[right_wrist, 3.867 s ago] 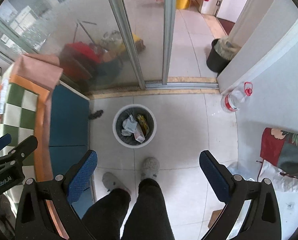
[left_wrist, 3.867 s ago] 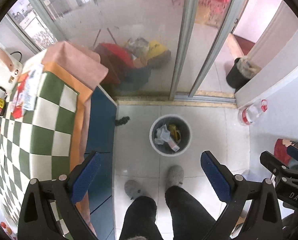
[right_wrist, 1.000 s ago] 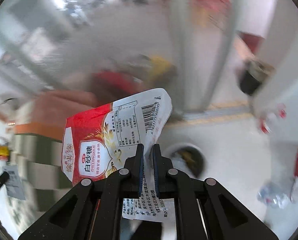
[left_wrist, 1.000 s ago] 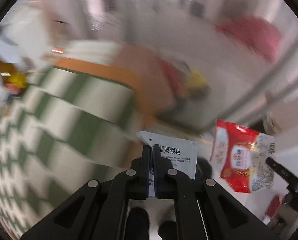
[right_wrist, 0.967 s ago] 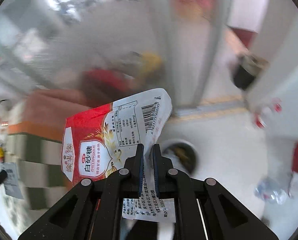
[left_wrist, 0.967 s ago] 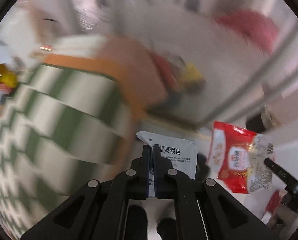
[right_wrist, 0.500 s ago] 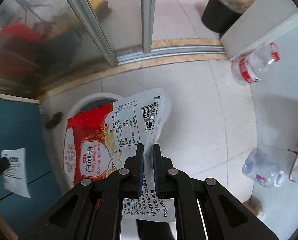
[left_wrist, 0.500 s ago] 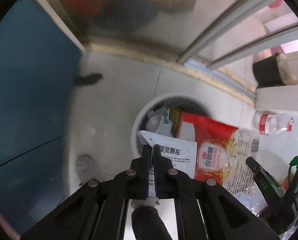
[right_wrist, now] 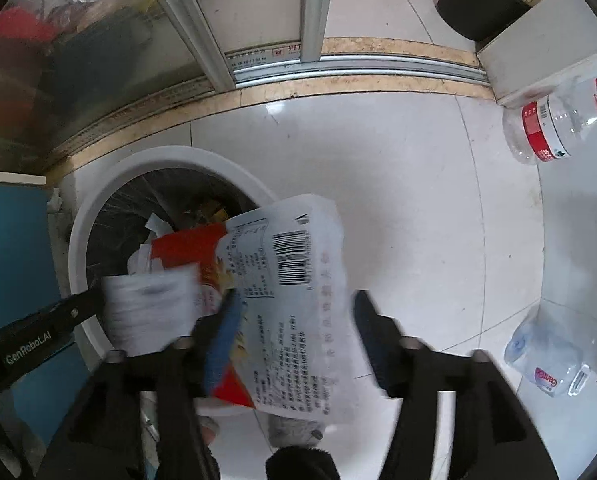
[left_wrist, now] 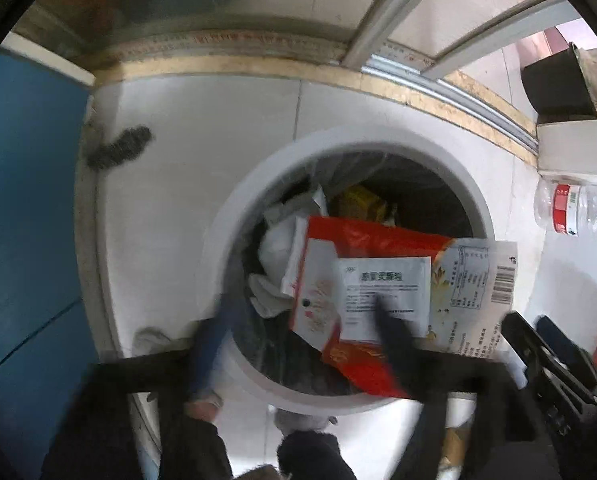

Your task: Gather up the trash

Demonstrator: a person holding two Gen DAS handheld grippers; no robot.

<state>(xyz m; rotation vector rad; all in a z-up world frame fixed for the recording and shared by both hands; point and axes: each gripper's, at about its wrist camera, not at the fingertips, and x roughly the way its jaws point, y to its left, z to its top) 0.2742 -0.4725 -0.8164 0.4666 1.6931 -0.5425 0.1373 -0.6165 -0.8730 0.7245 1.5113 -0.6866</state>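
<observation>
The white-rimmed waste bin (left_wrist: 234, 216) (right_wrist: 98, 200) stands on the floor tiles right below both grippers, with papers and wrappers inside. My left gripper (left_wrist: 302, 332) points down over it and its jaws are opening. The white sachet (left_wrist: 382, 296) (right_wrist: 150, 304) hangs loose above the bin mouth, clear of the pads. My right gripper (right_wrist: 298, 332) is opening too. The red and white sugar bag (right_wrist: 290, 272) (left_wrist: 378, 240) sits slack between its fingers, half over the bin's rim, and is not pinched.
A blue cabinet (left_wrist: 26, 200) stands close on the left. Two clear plastic bottles (right_wrist: 554, 128) (right_wrist: 546, 360) lie on the floor at the right. A black bin (right_wrist: 478, 4) sits past the sliding-door track. The person's grey slippers (left_wrist: 302, 420) are at the bin's near edge.
Both grippers have dropped closer to the bin. Their jaws were shut on the sachet and the sugar bag and have now parted, letting both go.
</observation>
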